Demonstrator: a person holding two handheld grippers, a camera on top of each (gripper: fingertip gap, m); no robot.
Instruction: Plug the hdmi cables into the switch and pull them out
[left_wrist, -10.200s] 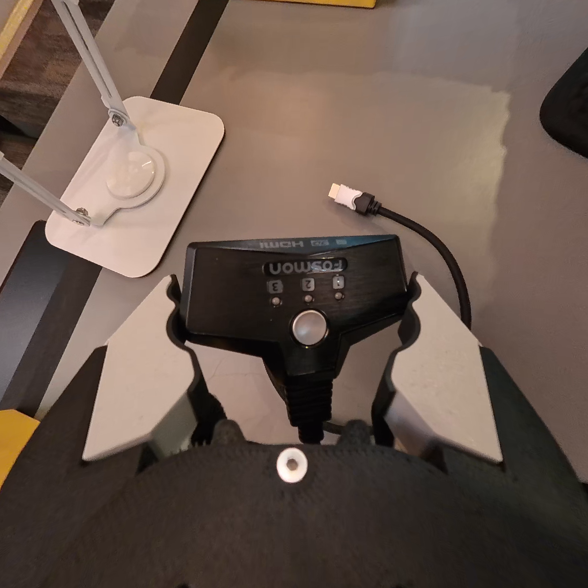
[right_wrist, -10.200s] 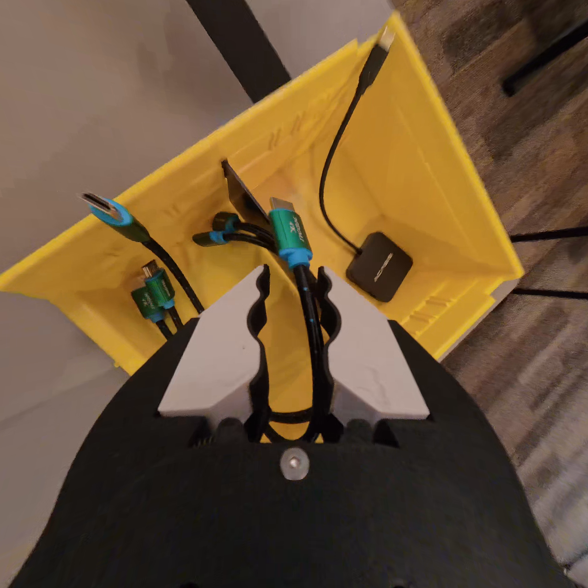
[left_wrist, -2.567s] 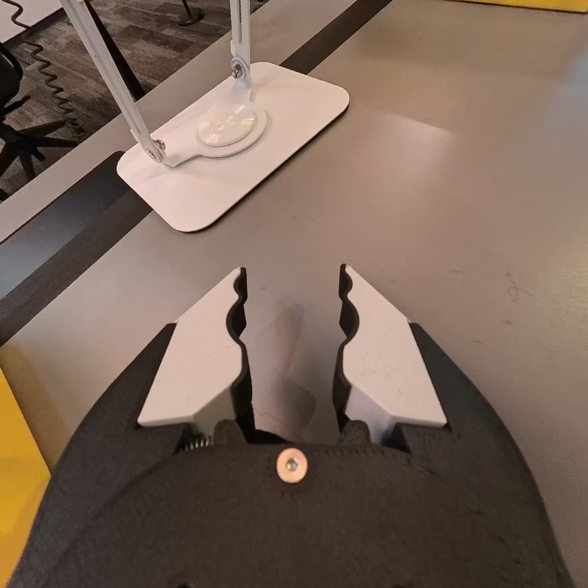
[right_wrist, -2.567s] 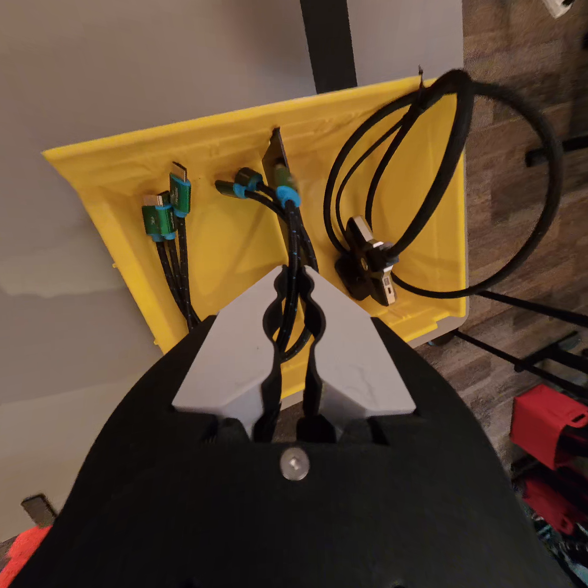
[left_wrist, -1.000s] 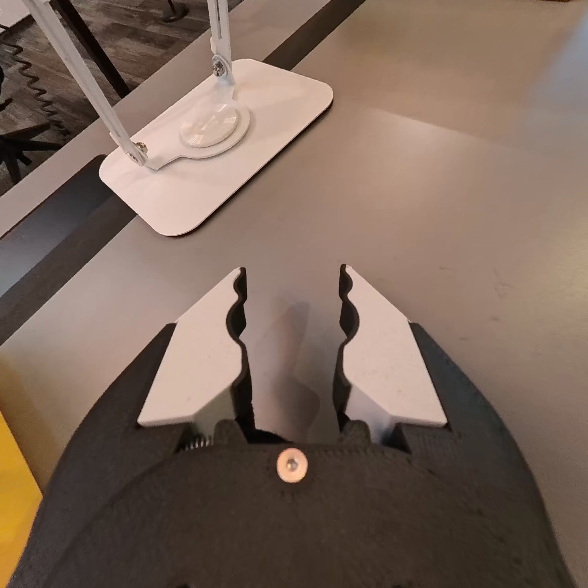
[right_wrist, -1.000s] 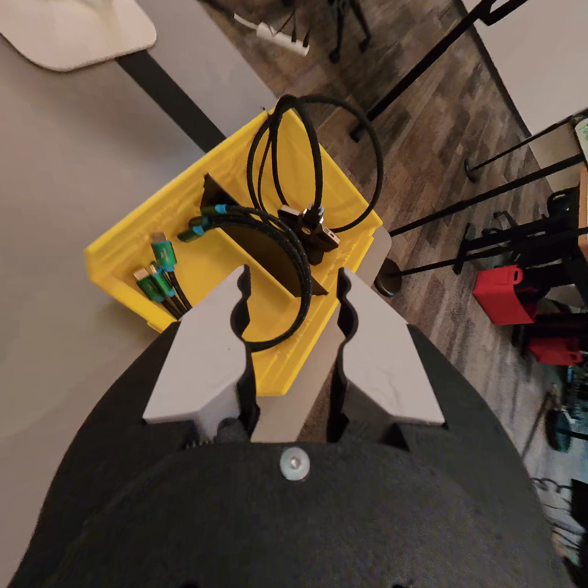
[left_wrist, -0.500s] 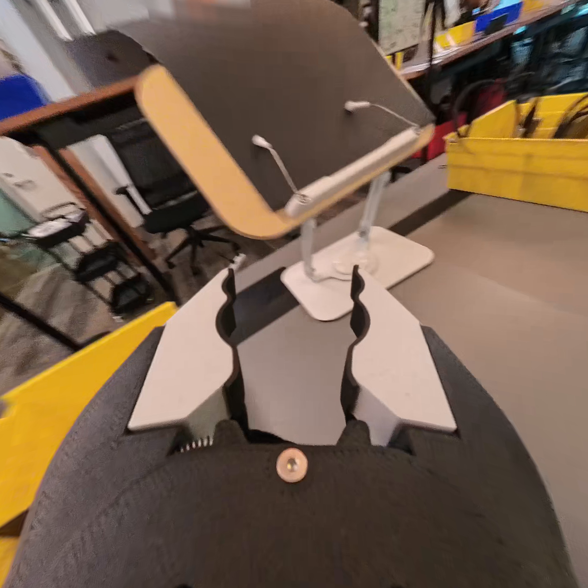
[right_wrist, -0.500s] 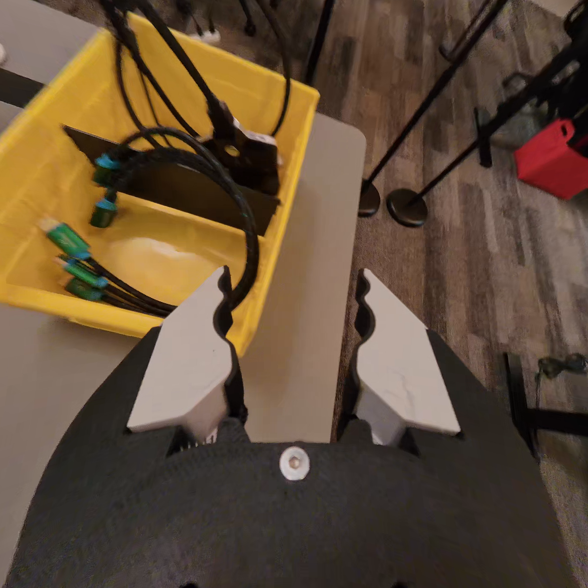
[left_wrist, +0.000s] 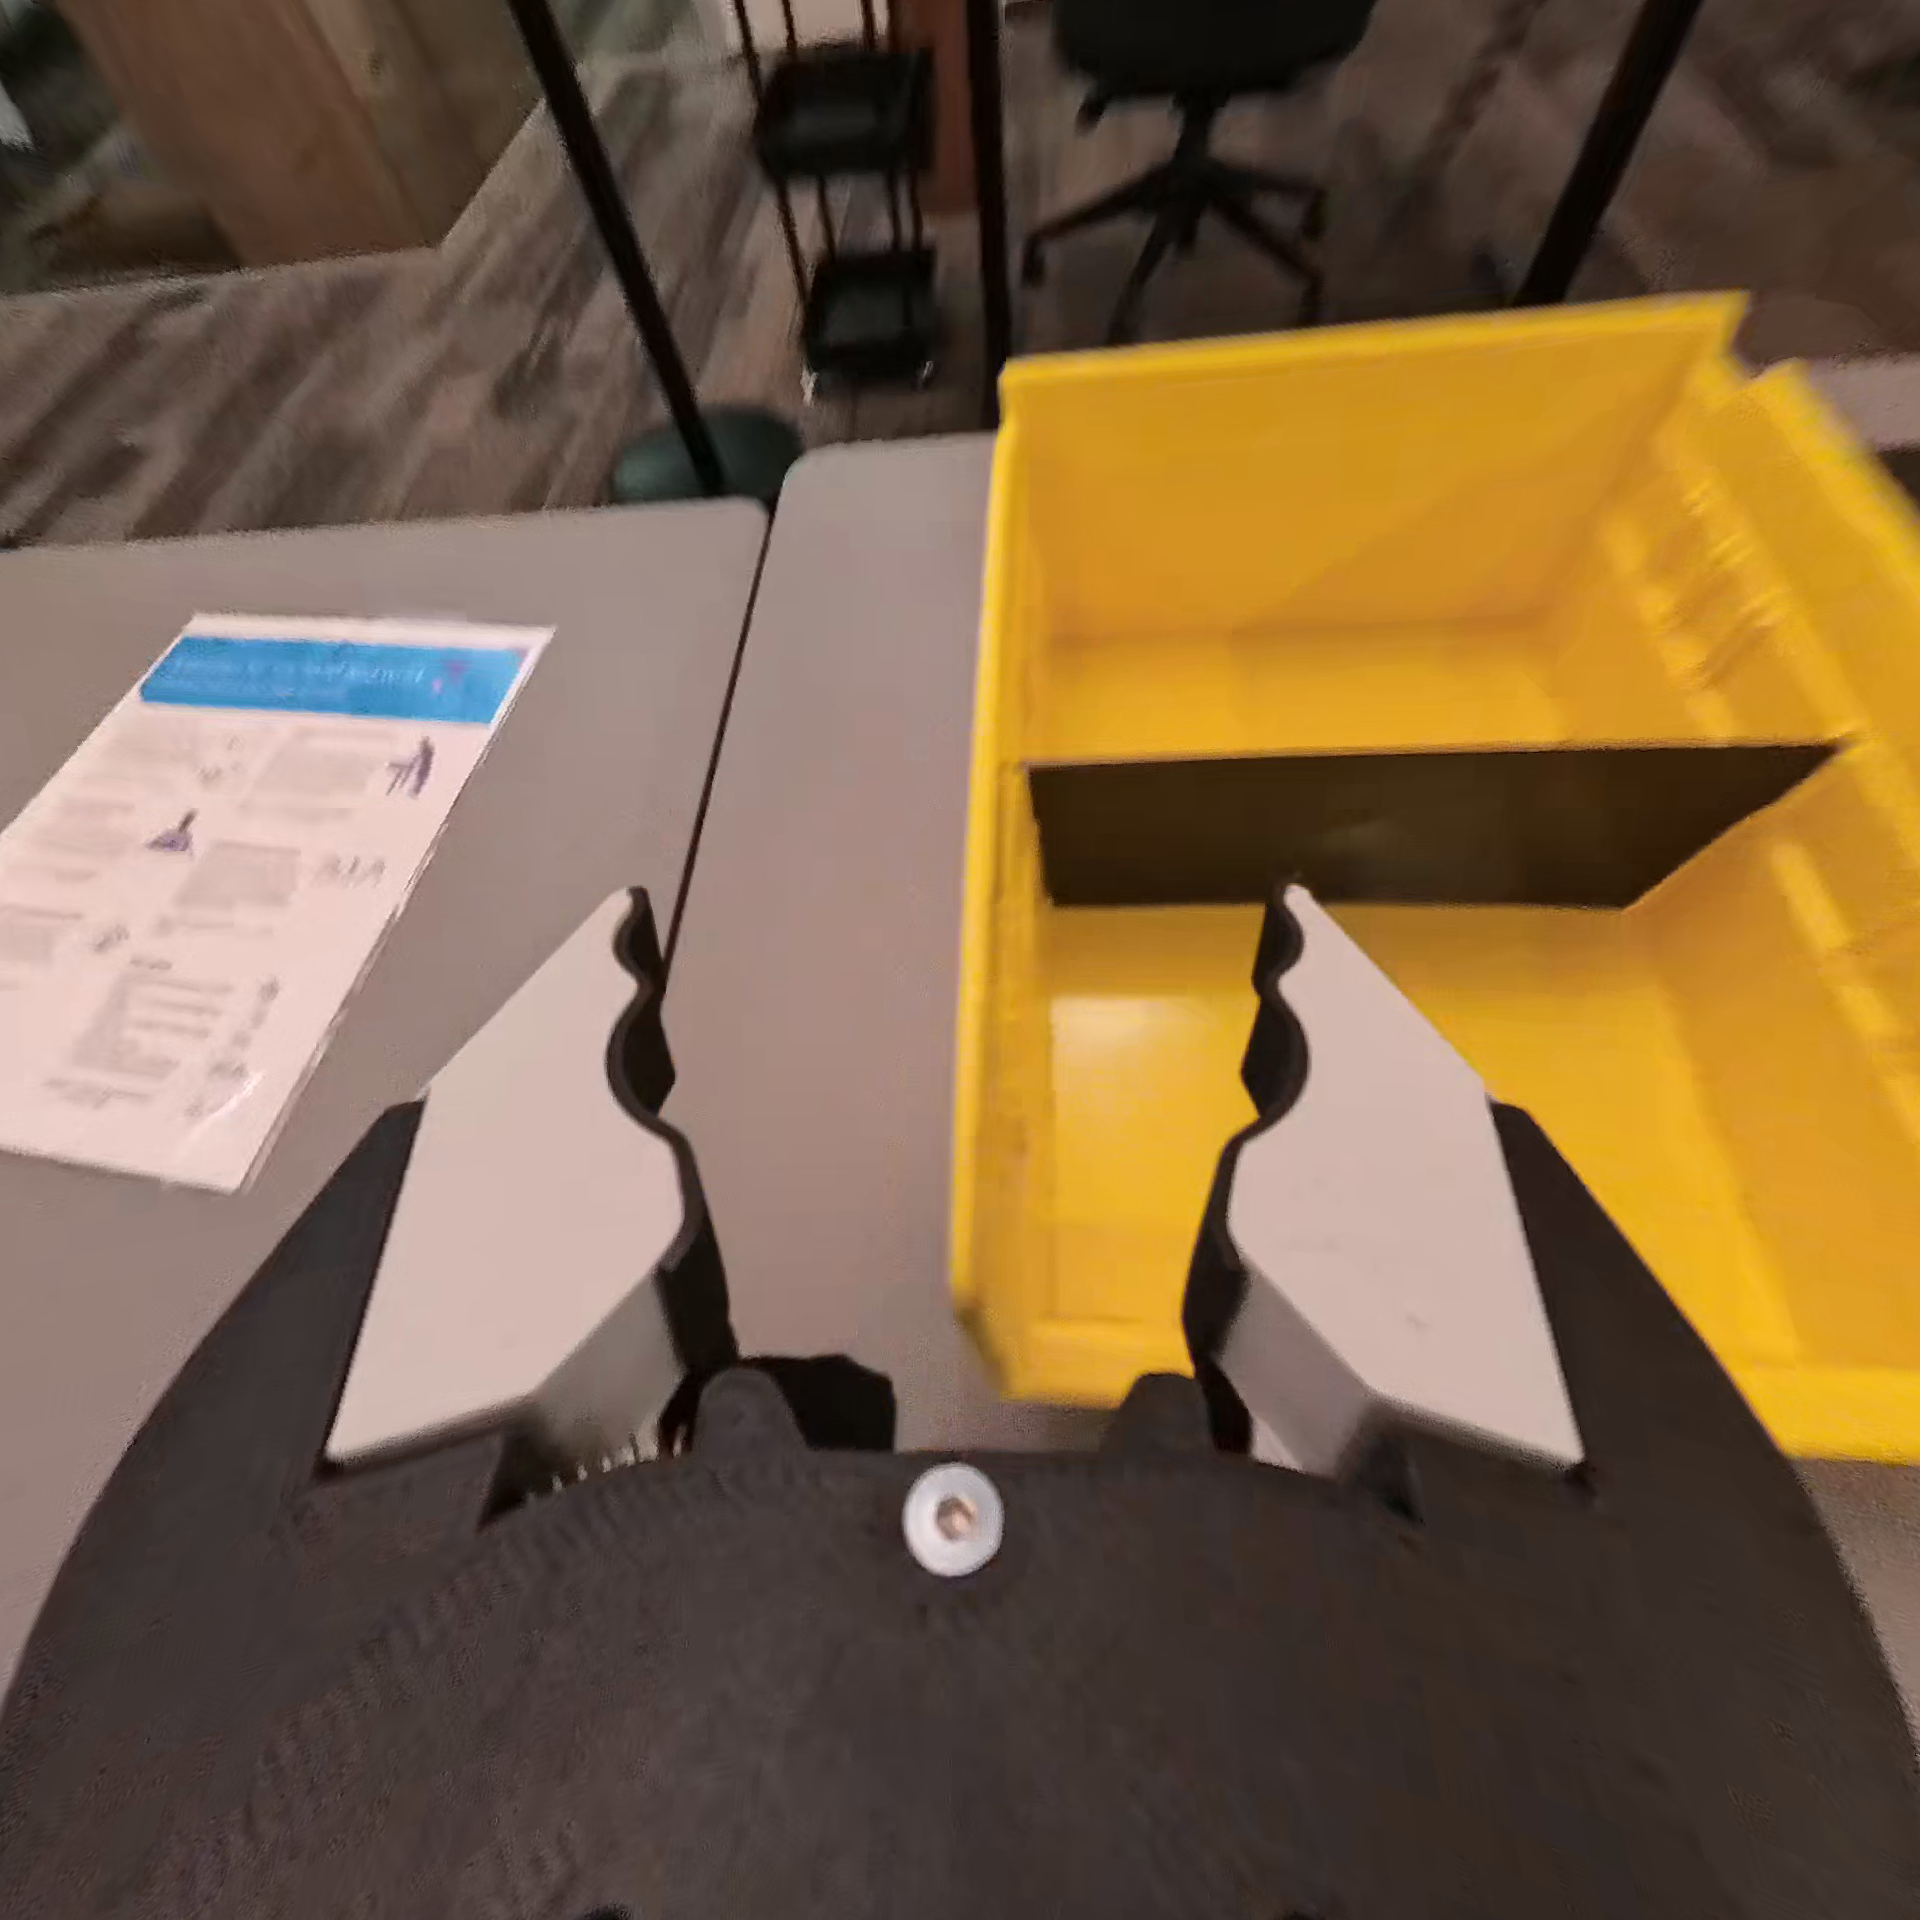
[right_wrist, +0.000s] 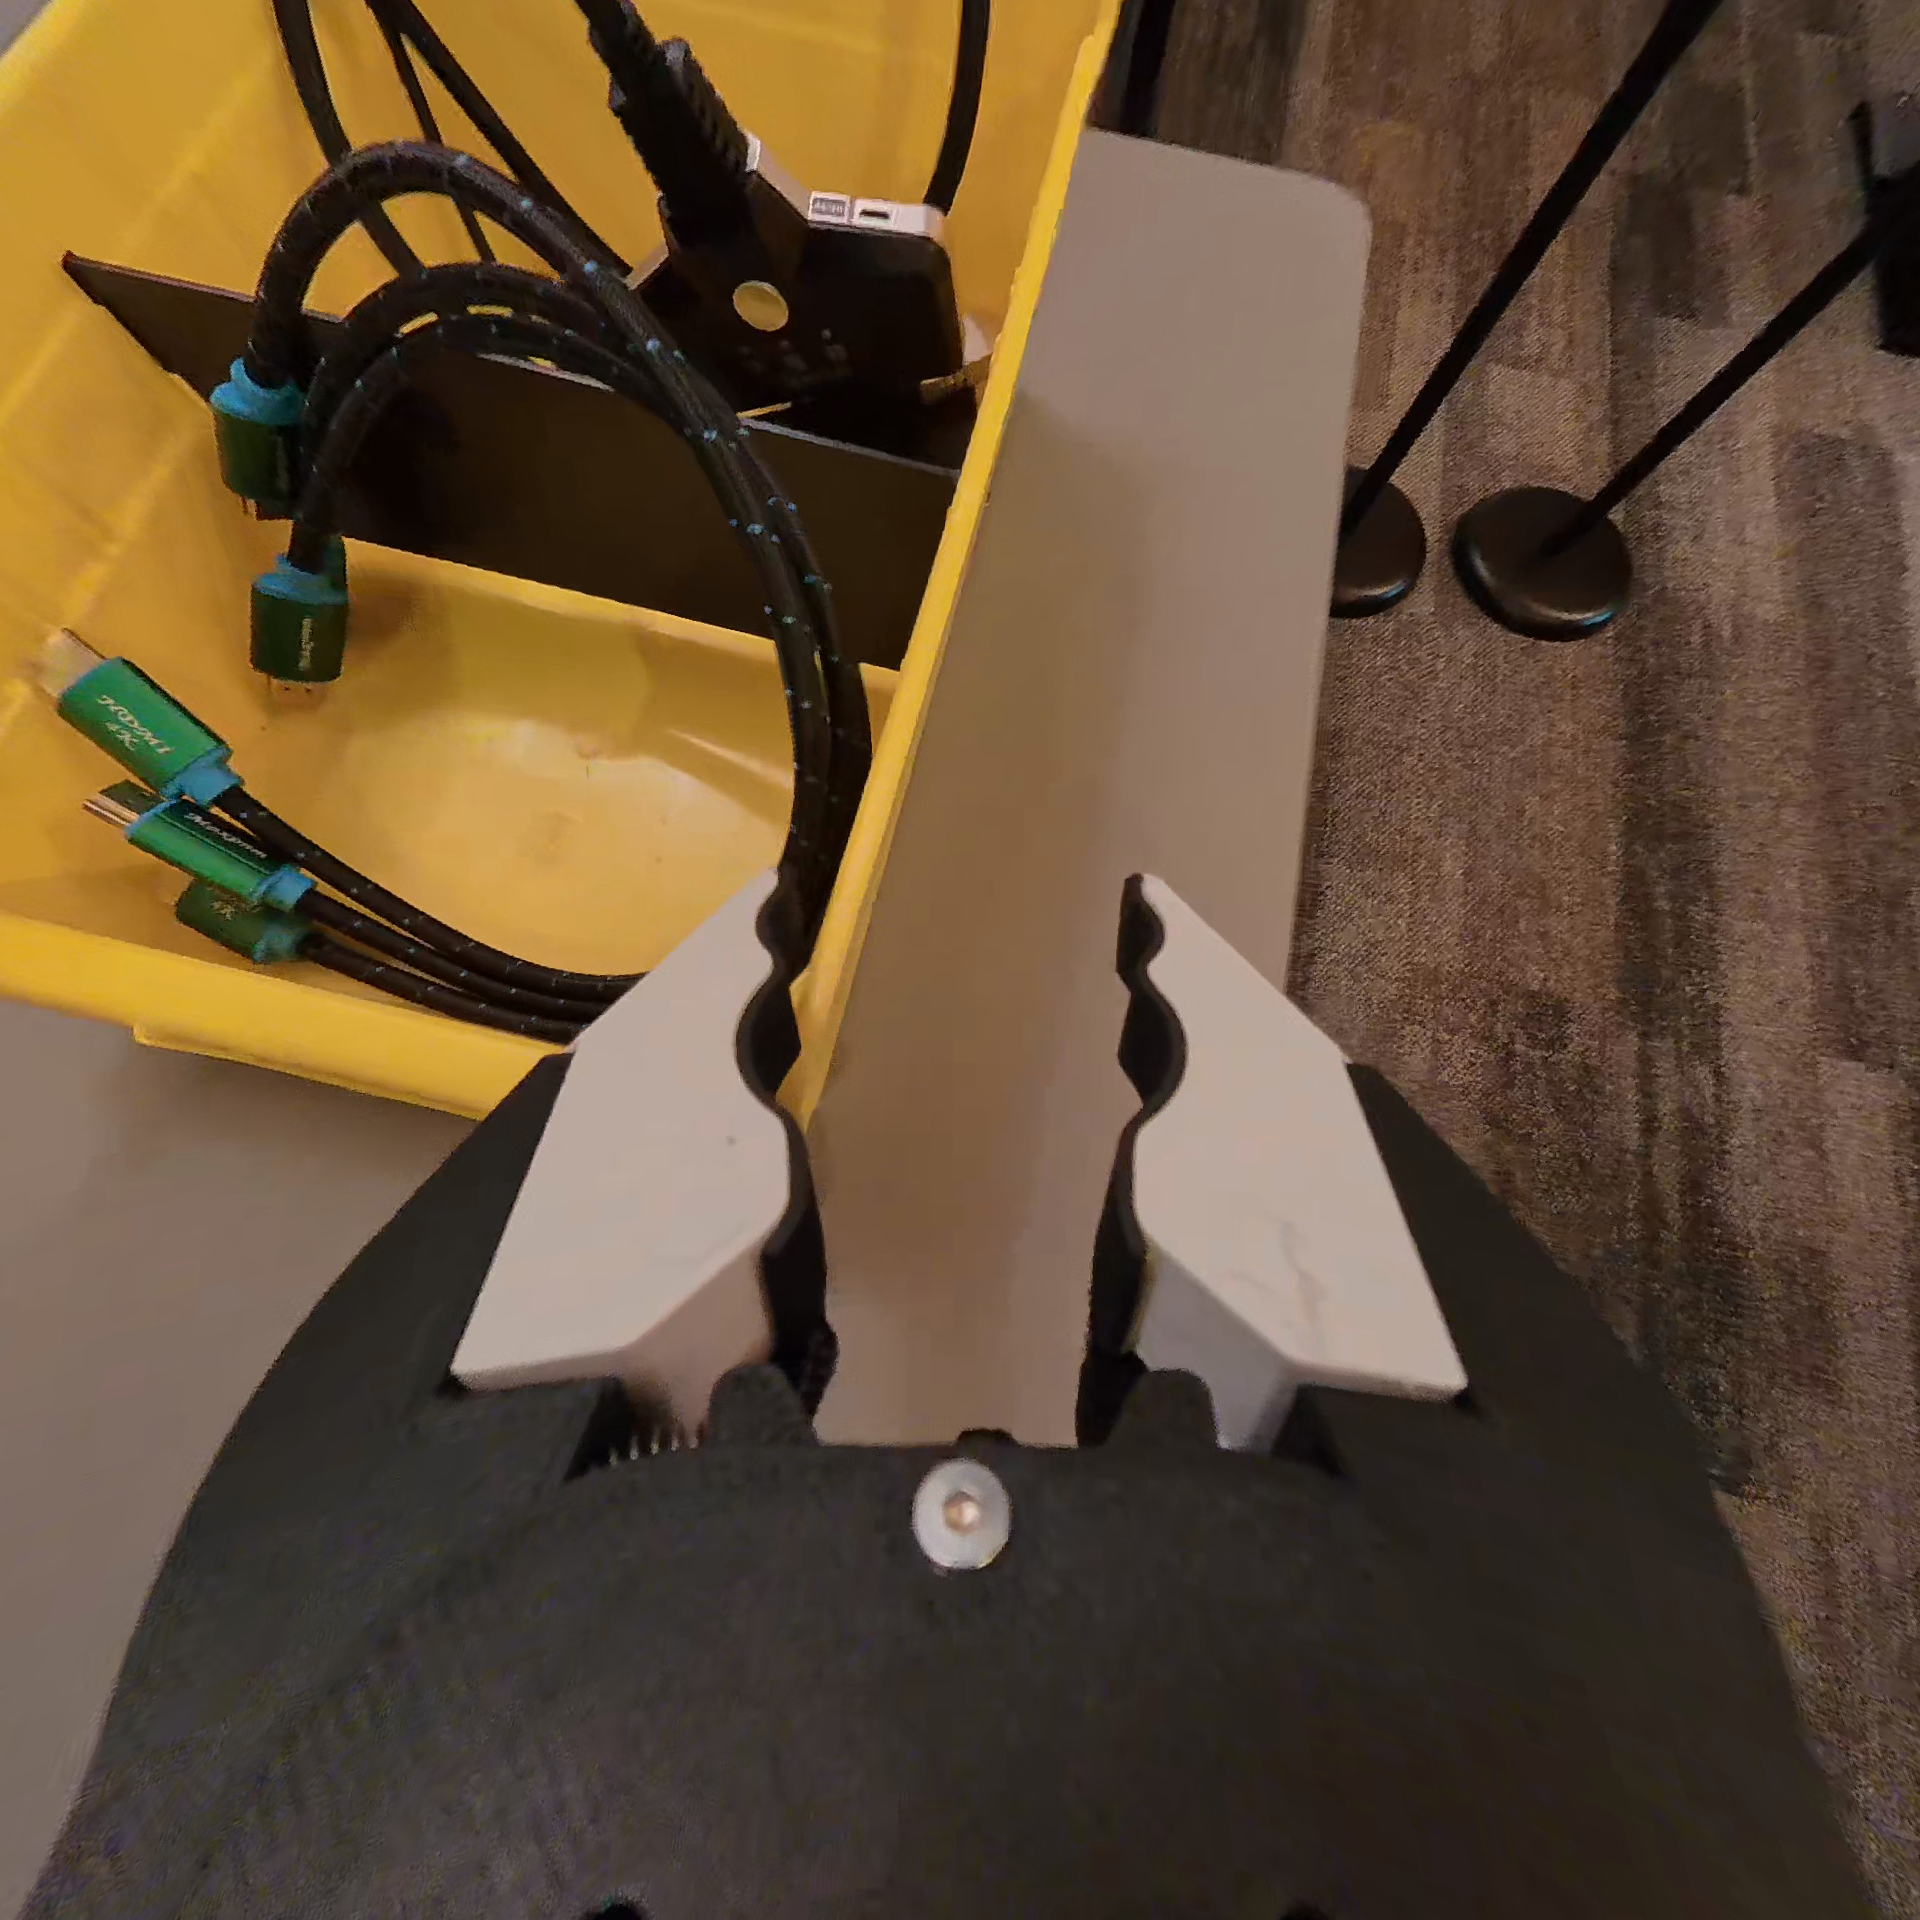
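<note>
Left tool (left_wrist: 961, 914) spread wide, empty; right tool (right_wrist: 951, 894) likewise, above table edge (right_wrist: 1174, 520).

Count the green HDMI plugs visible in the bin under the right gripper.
5: two by the black divider, one above the other; three at the left wall: top, middle, lowest. Others may be hidden.

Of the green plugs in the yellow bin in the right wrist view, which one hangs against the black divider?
The uppermost green plug, hanging tip-down against the black divider of the yellow bin. A second dangles below the divider, and three lie on the floor.
</note>
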